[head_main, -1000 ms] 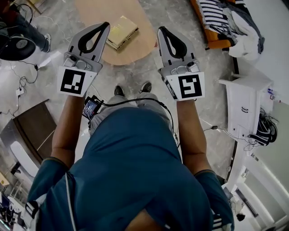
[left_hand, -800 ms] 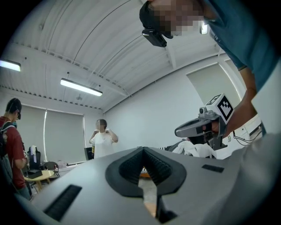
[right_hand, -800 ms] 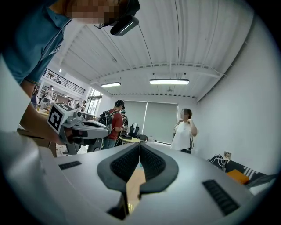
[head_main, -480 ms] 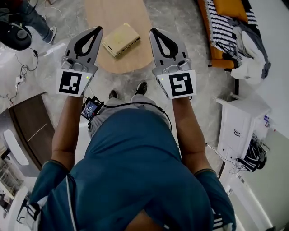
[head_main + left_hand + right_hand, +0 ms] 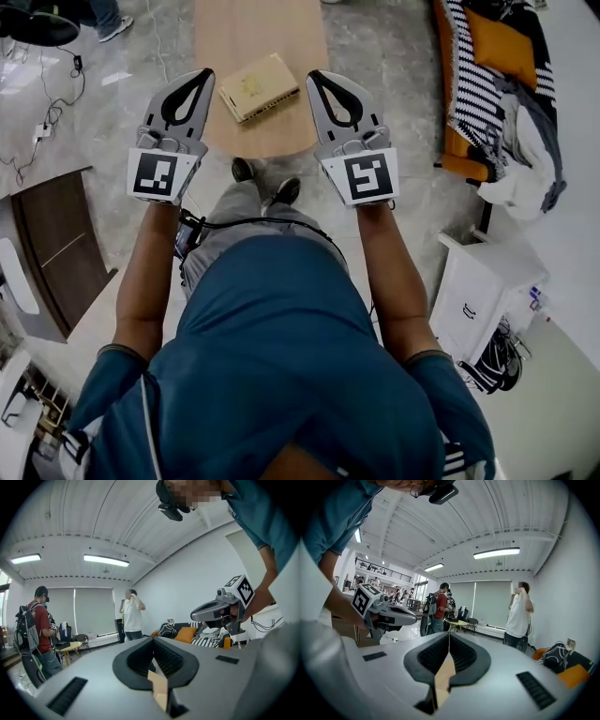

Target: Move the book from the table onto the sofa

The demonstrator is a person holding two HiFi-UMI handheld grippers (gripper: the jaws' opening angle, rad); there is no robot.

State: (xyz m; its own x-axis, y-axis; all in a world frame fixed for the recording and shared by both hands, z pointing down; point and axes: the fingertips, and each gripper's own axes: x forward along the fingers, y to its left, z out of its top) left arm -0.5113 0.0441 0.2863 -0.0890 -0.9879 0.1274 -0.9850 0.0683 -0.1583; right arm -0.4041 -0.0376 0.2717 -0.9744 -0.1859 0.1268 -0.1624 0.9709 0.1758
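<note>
A tan book [image 5: 258, 86] lies on the near end of a low wooden table [image 5: 281, 37]. My left gripper [image 5: 202, 73] is held just left of the book, its jaws shut and empty. My right gripper [image 5: 315, 75] is held just right of the book, also shut with nothing between its jaws. Both point forward over the table's near end, above the book's level. The orange sofa [image 5: 459, 112] stands at the upper right, draped with a striped blanket and an orange cushion [image 5: 504, 47]. In the left gripper view the right gripper [image 5: 220, 611] shows beside the sofa [image 5: 187, 633].
A white cabinet [image 5: 478, 295] stands at the right with cables beside it. A dark wooden board [image 5: 56, 248] lies on the floor at the left. Cables run across the floor at upper left. Two people [image 5: 520, 616] stand in the room beyond, near a small yellow table [image 5: 457, 622].
Both grippers have come forward and lower, closer to the table, and now flank the book. The view has shifted so the sofa and table sit nearer. Both stay shut.
</note>
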